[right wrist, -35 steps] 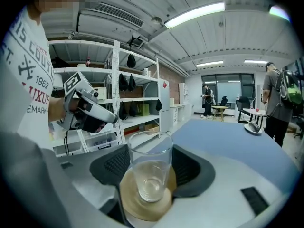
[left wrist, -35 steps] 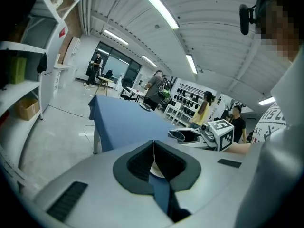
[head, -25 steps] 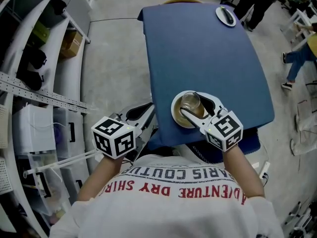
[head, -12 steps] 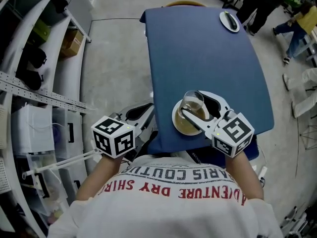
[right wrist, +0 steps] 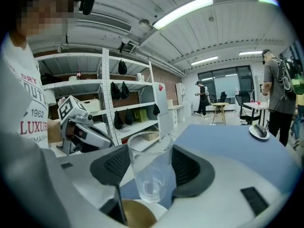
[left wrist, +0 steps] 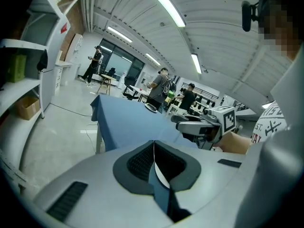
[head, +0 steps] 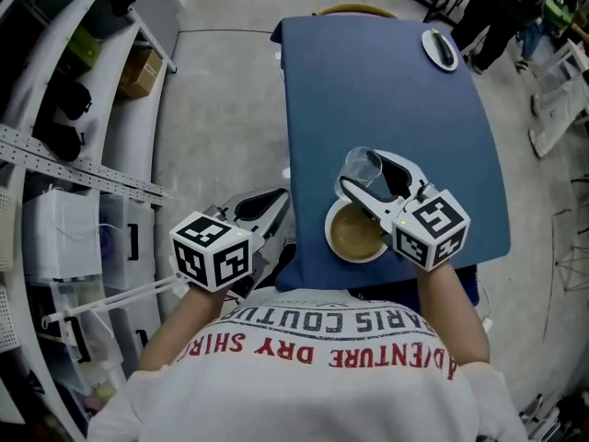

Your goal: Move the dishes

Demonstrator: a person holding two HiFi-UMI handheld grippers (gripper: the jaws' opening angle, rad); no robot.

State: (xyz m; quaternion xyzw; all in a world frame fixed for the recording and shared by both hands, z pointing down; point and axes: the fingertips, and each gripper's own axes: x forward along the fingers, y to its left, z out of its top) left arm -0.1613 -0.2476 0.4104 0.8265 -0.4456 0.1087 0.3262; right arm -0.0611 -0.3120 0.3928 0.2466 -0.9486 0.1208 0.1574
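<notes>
1. Grips a clear drinking glass (right wrist: 149, 167) in the right claw (head: 361, 169), jaws closed partway onto its two sides; upright, and empty as far as can be seen.
2. Carries that glass clear of the white bowl (head: 352, 236) with the brown inside. A second ago seated in the bowl; now at the bowl's 12 o'clock, over bare blue counter (head: 386, 81) and seemingly in the air, not resting.
3. Leaves the bowl by the counter's 6 o'clock edge, with nothing in it, partly under the right claw's body.
4. Keeps the left claw (left wrist: 153, 148) idle as in the earlier views: jaws pressed together on nothing, held off the counter's side at 9 o'clock of the bowl.
5. Means, as a judgement, that the unstacking is done: glass and bowl are two separate pieces, each free to be carried on its own, with the glass first in hand.
6. Suggests the far end as a possible destination, where a small white plate (head: 429, 40) lies at the counter's 1 o'clock corner, well apart from the glass; not confirmable from the task wording.
7. Calls for a level carry and a gentle set-down: smooth thin glass, held by side pressure alone, likely to slip or tip if tilted.
</notes>
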